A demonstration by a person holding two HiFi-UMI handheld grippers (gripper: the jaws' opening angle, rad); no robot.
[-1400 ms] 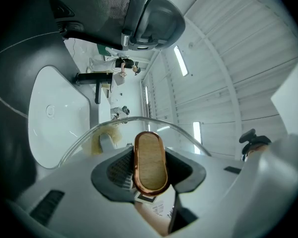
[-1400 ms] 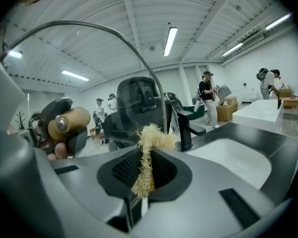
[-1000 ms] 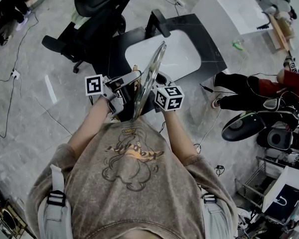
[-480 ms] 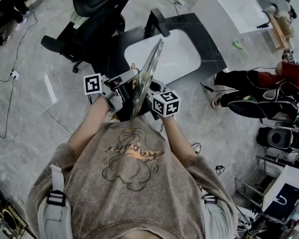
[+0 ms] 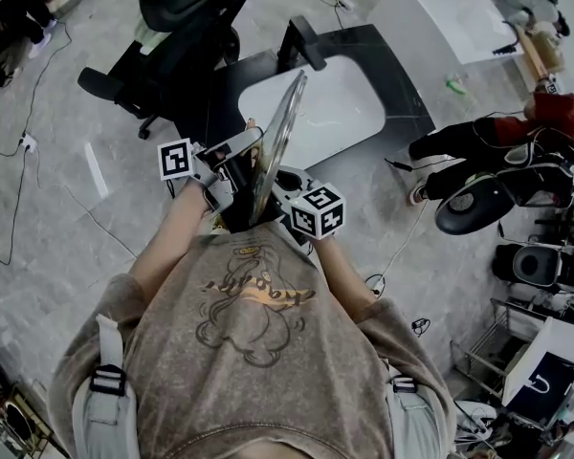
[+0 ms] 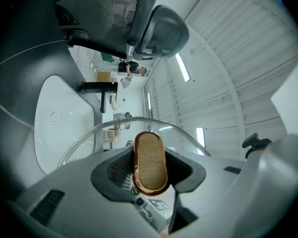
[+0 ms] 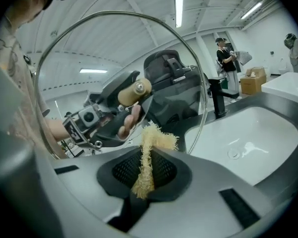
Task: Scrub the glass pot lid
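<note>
Two tools meet close to the person's chest, above the near edge of a black counter [image 5: 402,94]. Off to the far left, a black office chair [image 5: 177,27] stands on the floor beside that counter. The left tool [image 5: 234,175] is clamped on the lid's wood knob [image 6: 150,161], an oval piece rimmed in copper colour, with one jaw pressed to each side of it. Next comes the glass pot lid [image 5: 285,122], held clear of the counter and standing on edge, tilted, its far rim reaching out over the white sink [image 5: 340,113] set in the counter. On the lid's other face, the right tool [image 7: 145,170] has its jaws pressed together on a strip of yellow scrubber [image 7: 148,152]. The strip's frayed end sticks out and seems to lie against the glass low on the lid.
</note>
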